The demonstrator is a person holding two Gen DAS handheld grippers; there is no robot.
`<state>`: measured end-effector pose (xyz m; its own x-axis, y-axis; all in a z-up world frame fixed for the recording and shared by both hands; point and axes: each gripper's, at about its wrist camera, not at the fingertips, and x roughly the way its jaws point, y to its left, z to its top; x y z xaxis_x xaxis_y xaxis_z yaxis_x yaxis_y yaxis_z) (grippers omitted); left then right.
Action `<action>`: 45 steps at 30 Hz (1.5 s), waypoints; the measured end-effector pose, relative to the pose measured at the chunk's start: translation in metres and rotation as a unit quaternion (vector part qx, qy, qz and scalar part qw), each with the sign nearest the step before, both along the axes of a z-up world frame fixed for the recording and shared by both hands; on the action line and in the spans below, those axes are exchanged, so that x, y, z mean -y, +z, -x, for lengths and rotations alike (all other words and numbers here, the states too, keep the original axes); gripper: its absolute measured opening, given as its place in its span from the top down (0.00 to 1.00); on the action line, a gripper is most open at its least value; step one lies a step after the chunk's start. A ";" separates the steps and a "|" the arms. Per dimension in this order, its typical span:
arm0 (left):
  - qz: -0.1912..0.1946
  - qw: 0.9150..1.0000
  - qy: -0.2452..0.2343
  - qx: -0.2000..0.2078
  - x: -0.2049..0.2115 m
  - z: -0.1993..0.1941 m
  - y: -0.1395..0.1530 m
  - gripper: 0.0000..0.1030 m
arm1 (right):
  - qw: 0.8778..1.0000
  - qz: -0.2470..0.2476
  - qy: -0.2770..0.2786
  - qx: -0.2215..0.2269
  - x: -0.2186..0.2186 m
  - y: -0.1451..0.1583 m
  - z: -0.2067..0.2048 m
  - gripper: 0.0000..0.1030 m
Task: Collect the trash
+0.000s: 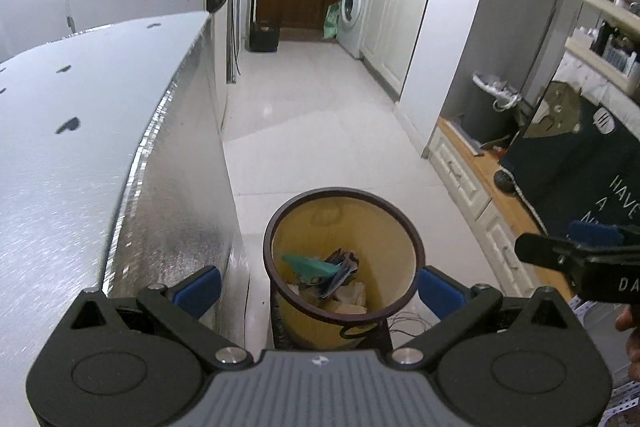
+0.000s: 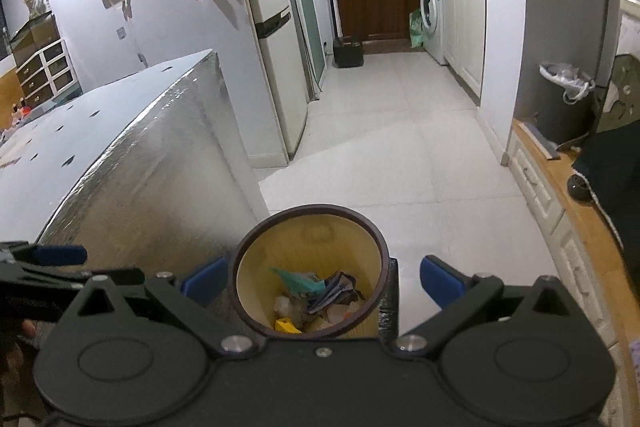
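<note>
Two grippers hang above the floor beside the silver bench (image 1: pixel 100 147). Bin (image 1: pixel 343 255): yellow, dark-rimmed, standing on the white floor (image 2: pixel 380 155) against the bench side. Trash (image 2: pixel 316 291): paper and wrappers lying in the bin bottom. Left gripper (image 1: pixel 320 285): spread wide, empty. Right gripper (image 2: pixel 320 281): spread wide, empty.
</note>
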<state>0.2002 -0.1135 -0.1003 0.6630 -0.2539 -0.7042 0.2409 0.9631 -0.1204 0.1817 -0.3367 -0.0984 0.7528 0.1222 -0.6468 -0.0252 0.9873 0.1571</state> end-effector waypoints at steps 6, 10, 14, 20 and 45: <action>0.009 1.000 0.004 0.021 -0.014 0.032 0.009 0.00 | 1.000 0.004 -0.006 0.020 -0.007 0.013 0.036 0.00; 0.017 0.999 0.013 0.029 -0.022 0.051 0.010 0.00 | 0.999 0.011 -0.013 0.035 -0.011 0.017 0.059 0.00; 0.014 0.999 0.022 0.038 -0.027 0.070 0.009 0.00 | 0.999 0.022 -0.017 0.044 -0.014 0.018 0.078 0.00; -0.003 0.998 0.033 0.061 -0.030 0.100 0.008 0.00 | 0.997 0.037 -0.028 0.054 -0.017 0.017 0.107 0.00; -0.011 0.996 0.032 0.079 -0.032 0.145 0.001 0.00 | 0.995 0.080 -0.041 0.051 -0.034 0.010 0.160 0.00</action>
